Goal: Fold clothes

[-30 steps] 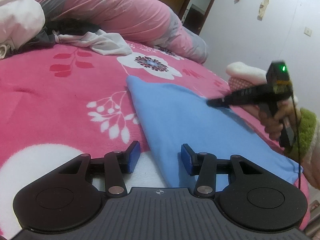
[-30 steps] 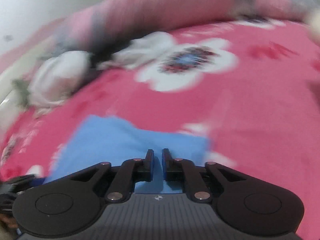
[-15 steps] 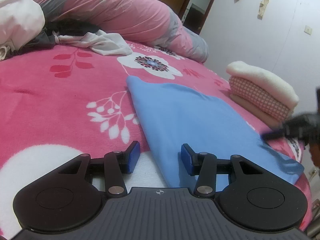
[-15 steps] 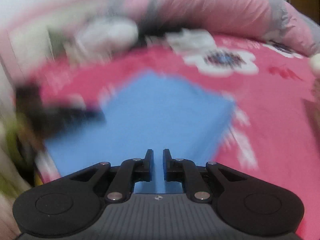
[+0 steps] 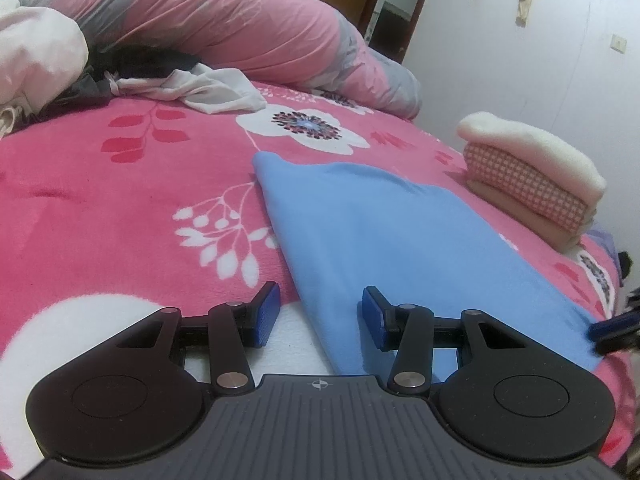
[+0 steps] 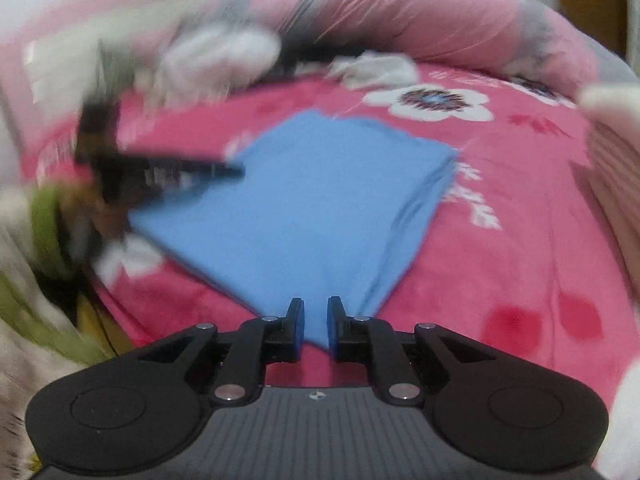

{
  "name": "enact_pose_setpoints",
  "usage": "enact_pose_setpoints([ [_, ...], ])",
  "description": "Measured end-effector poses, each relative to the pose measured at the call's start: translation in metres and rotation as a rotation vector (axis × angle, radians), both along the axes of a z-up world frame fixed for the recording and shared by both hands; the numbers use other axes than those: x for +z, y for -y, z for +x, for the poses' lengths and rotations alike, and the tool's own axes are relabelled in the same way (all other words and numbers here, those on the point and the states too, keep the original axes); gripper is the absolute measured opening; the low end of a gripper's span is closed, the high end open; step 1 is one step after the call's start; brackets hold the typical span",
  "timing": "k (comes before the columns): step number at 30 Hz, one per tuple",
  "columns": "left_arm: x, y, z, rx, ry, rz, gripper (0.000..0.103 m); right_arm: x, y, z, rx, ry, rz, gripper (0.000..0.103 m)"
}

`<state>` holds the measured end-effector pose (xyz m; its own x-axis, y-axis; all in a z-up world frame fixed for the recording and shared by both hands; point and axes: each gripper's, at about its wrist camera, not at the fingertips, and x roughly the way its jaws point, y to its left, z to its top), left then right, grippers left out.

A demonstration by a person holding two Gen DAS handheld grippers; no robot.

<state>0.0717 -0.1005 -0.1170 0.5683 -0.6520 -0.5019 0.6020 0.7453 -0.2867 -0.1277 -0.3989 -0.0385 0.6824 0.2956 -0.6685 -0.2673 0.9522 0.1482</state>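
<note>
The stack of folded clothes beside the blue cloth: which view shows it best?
The left wrist view: the stack of folded clothes is sharp, with layers distinct. The right wrist view shows only a blurred part at its right edge.

No readable text, label, brand or number found in either view. Only mark noted: a small crosshair symbol, circle with cross, on the ribbed front plate of the left gripper [image 5: 319, 309] body, and the same symbol on the right gripper [image 6: 316, 323] body. Flower and leaf print on the pink blanket [image 5: 120, 200] carries no lettering. Small wall plate [image 5: 619, 43] in the left wrist view too small to tell any marking.
</note>
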Motion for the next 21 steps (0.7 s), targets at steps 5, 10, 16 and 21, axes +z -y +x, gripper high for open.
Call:
enact_pose_setpoints([
  [5,0.001,0.001,0.000,0.003,-0.003,0.005,0.046,0.024,0.049,-0.035,-0.289,0.056,0.059,0.016],
  [10,0.006,-0.002,0.008,0.024,-0.091,-0.044,0.052,0.029,0.072,-0.027,-0.385,0.161,0.328,0.059],
  [16,0.010,-0.006,0.032,0.054,-0.264,-0.142,0.055,0.000,0.091,0.055,-0.391,0.062,0.547,0.070],
  [21,0.008,-0.010,0.057,0.078,-0.391,-0.229,0.055,-0.030,0.104,0.107,-0.426,-0.073,0.605,0.070],
])
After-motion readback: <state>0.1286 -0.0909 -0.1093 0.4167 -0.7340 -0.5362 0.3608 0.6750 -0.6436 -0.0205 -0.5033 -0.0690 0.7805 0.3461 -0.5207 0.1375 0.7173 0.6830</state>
